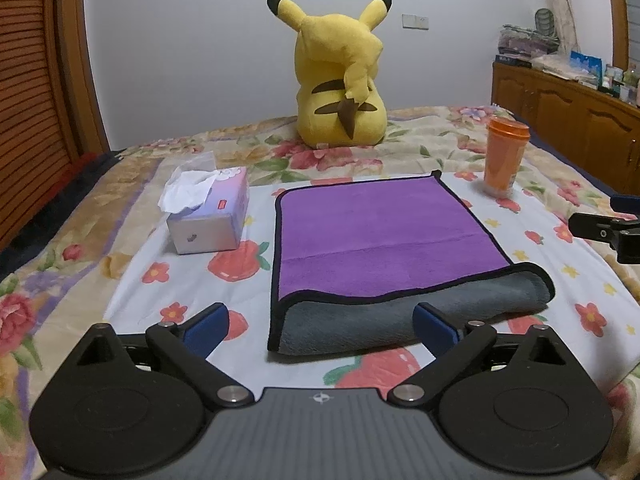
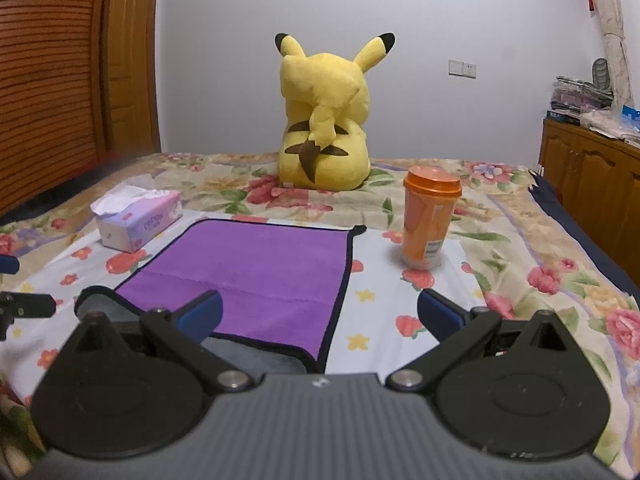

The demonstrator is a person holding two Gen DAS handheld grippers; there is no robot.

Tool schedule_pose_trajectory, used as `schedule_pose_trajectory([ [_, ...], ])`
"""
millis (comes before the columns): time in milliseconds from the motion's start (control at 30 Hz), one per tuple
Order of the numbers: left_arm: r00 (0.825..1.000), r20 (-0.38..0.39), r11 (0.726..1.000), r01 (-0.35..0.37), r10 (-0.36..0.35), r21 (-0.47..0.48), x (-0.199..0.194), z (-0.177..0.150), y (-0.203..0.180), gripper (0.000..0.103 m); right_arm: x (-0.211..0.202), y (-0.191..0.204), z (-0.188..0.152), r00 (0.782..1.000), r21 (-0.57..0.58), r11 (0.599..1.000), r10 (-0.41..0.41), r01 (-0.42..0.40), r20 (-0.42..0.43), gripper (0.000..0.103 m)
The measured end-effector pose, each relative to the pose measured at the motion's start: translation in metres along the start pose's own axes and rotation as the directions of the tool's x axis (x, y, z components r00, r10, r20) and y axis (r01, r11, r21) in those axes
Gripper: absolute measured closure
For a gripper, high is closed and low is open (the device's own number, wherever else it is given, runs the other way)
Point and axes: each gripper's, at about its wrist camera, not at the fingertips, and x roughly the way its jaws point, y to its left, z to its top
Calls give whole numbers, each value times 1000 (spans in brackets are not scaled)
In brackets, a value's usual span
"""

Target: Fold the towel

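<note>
Purple towel [image 1: 384, 236] with a grey underside lies flat on the floral bed [image 1: 132, 280], its near edge rolled over. Both the left gripper [image 1: 320, 328] and right gripper [image 2: 320, 316] hover near that edge, jaws wide, seemingly holding nothing.

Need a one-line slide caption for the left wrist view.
Open left gripper faces the purple towel, its gray near edge rolled up.

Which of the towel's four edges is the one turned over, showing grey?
The near edge of the towel, closest to the left gripper: it is rolled back, showing the grey underside. The other three edges lie flat, purple side up.
</note>
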Motion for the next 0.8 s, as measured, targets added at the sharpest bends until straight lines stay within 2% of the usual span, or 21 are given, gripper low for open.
schedule_pose_trajectory([
  [367, 998, -55, 1000, 6, -7, -24, 32, 6, 18, 10, 21, -3, -2, 998, 16, 999, 31, -30, -60, 0],
  [500, 995, -90, 999, 30, -33, -35, 47, 7, 23, 20, 28, -3, -3, 996, 18, 999, 40, -39, -75, 0],
  [633, 993, -107, 999, 43, -46, -29, 58, 8, 25, 24, 36, -2, -4, 994, 20, 999, 49, -47, -99, 0],
  [800, 990, -133, 999, 45, -48, -24, 71, 6, 27, 26, 47, -1, -8, 988, 15, 998, 62, -60, -138, 0],
])
